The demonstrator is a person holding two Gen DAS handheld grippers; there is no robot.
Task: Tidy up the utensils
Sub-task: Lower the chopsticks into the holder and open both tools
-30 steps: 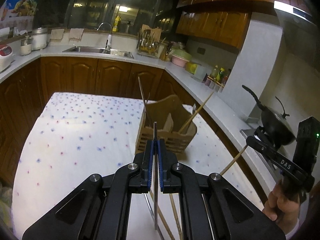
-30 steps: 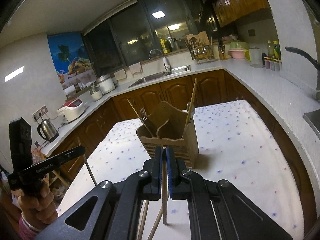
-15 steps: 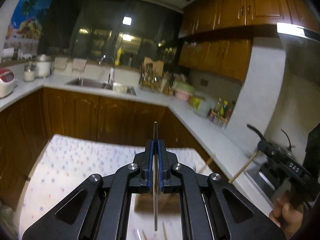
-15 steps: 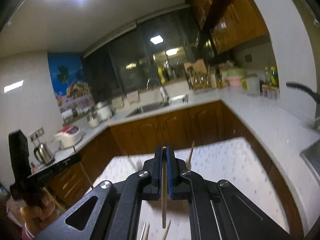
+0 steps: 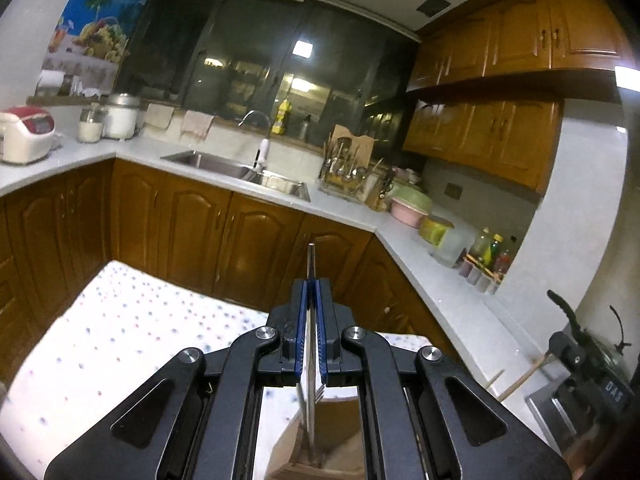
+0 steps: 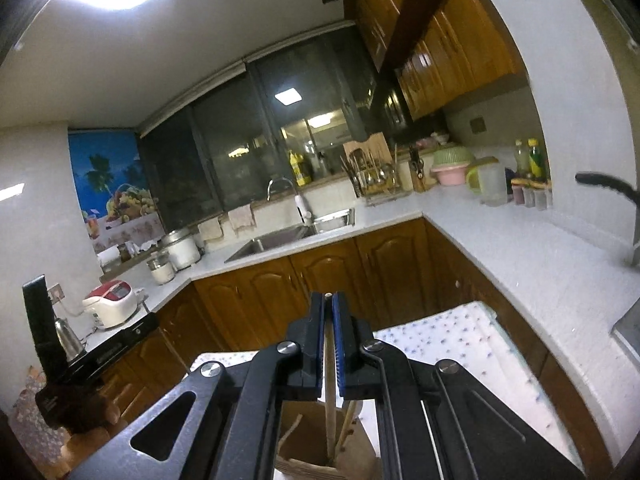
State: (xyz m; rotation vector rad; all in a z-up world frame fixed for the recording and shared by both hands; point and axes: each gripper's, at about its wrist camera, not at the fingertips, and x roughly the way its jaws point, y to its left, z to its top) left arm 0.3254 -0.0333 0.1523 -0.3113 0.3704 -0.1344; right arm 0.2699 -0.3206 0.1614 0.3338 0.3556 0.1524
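Two grippers (each clamped), one metal chopstick (image 5: 310, 268), one wooden chopstick (image 6: 329, 392)

Two grippers (image 5: 311, 300) (image 6: 328, 312), each with one utensil: a metal stick (image 5: 311, 264), a wooden chopstick (image 6: 329, 408). One holder (image 5: 320, 452), one fork (image 5: 319, 391), maybe two more sticks (image 6: 347, 426).

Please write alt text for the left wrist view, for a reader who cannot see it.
The left gripper holds a metal chopstick upright between shut jaws, above a wooden utensil holder on a dotted tablecloth. Behind are brown kitchen cabinets, a sink and a dark window.
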